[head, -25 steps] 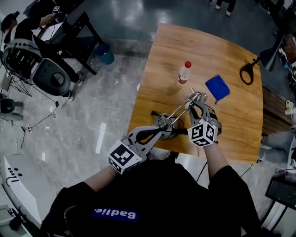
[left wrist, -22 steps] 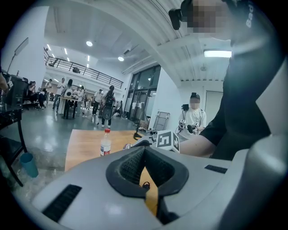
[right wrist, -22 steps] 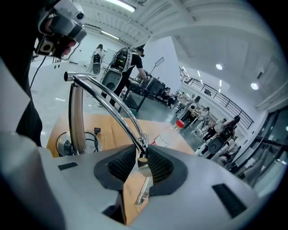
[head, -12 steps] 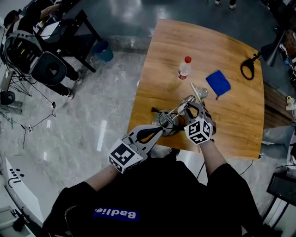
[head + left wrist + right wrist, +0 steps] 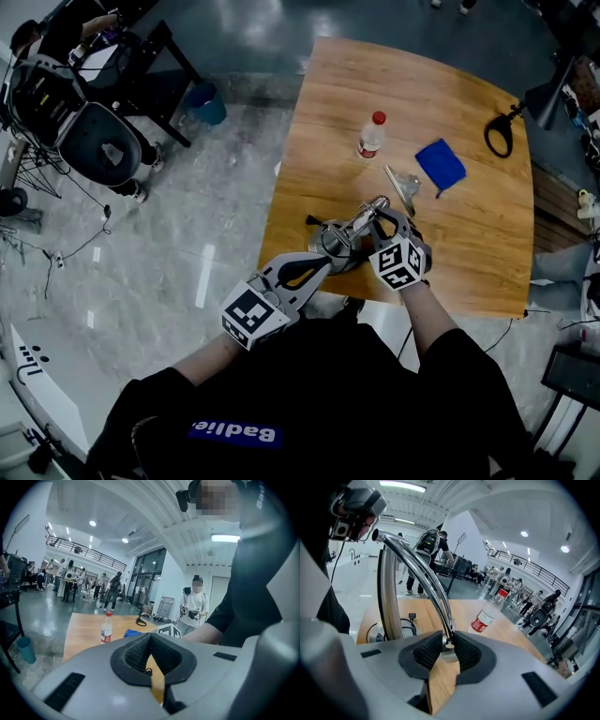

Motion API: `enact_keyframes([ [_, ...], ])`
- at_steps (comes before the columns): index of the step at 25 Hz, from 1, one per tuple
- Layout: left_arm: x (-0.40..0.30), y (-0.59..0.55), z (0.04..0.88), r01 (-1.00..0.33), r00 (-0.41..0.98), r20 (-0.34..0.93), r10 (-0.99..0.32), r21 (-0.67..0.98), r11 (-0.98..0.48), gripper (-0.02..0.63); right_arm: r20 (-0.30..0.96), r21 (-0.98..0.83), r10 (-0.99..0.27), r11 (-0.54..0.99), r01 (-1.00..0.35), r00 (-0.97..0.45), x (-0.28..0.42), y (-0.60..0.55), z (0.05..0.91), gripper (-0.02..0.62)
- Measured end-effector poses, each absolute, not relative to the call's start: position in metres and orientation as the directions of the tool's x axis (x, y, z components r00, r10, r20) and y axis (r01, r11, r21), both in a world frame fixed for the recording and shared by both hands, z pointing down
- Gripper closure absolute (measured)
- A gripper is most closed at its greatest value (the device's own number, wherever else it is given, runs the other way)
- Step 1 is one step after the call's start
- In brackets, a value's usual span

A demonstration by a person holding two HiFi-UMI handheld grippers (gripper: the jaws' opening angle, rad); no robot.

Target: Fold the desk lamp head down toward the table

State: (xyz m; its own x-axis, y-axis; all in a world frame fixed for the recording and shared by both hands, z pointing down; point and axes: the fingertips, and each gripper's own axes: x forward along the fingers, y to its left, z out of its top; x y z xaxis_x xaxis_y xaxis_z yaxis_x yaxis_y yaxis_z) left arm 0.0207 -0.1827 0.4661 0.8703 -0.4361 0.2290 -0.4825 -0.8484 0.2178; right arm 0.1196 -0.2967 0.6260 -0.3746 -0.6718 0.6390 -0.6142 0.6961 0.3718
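Observation:
A chrome desk lamp stands by the table's front edge, with its round base [image 5: 330,251] and upright post [image 5: 389,597]. Its curved arm [image 5: 423,576] bends down from the top of the post into my right gripper [image 5: 379,217] [image 5: 446,649]. The jaws are closing, and the pads grip the arm's chrome end piece. My left gripper [image 5: 319,259] [image 5: 150,637] lies low at the lamp's base. Its pads meet at the tips and nothing shows between them. The left gripper's own jaws hide the lamp in the left gripper view.
On the wooden table [image 5: 469,253] behind the lamp are a plastic bottle with a red cap [image 5: 372,137] [image 5: 485,618] [image 5: 106,629], a blue cloth [image 5: 441,165], a clear item with a thin stick [image 5: 403,182] and a black loop-shaped tool [image 5: 499,139]. An office chair [image 5: 89,136] stands on the floor at left.
My right gripper has sunk toward the table's front edge with the lamp arm, folding it lower. That uncovers the clear item behind it. The left gripper has stayed put.

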Motion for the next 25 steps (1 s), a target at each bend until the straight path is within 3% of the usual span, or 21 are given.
enact_keyframes([
  [5, 0.007, -0.182, 0.457, -0.493, 0.867, 0.206, -0.454, 0.211, -0.844, 0.597, 0.646, 0.368, -0.666, 0.699, -0.613, -0.372, 0.121, -0.296, 0.62, 0.515],
  [8, -0.003, -0.178, 0.451, -0.479, 0.876, 0.184, -0.446, 0.211, -0.852, 0.597, 0.634, 0.39, -0.695, 0.666, -0.636, -0.339, 0.13, -0.293, 0.605, 0.46],
  [14, -0.014, -0.165, 0.454, -0.398, 0.917, 0.13, -0.377, 0.241, -0.885, 0.597, 0.609, 0.381, -0.725, 0.624, -0.683, -0.322, 0.116, -0.245, 0.581, 0.46],
  [19, -0.007, -0.147, 0.453, -0.338, 0.941, 0.111, -0.319, 0.281, -0.898, 0.597, 0.545, 0.205, -0.729, 0.596, -0.777, -0.415, 0.084, -0.188, 0.551, 0.46],
  [25, 0.012, -0.105, 0.428, -0.357, 0.933, 0.111, -0.342, 0.182, -0.916, 0.597, 0.389, -0.009, -0.743, 0.589, -0.808, -0.545, 0.079, -0.125, 0.512, 0.462],
])
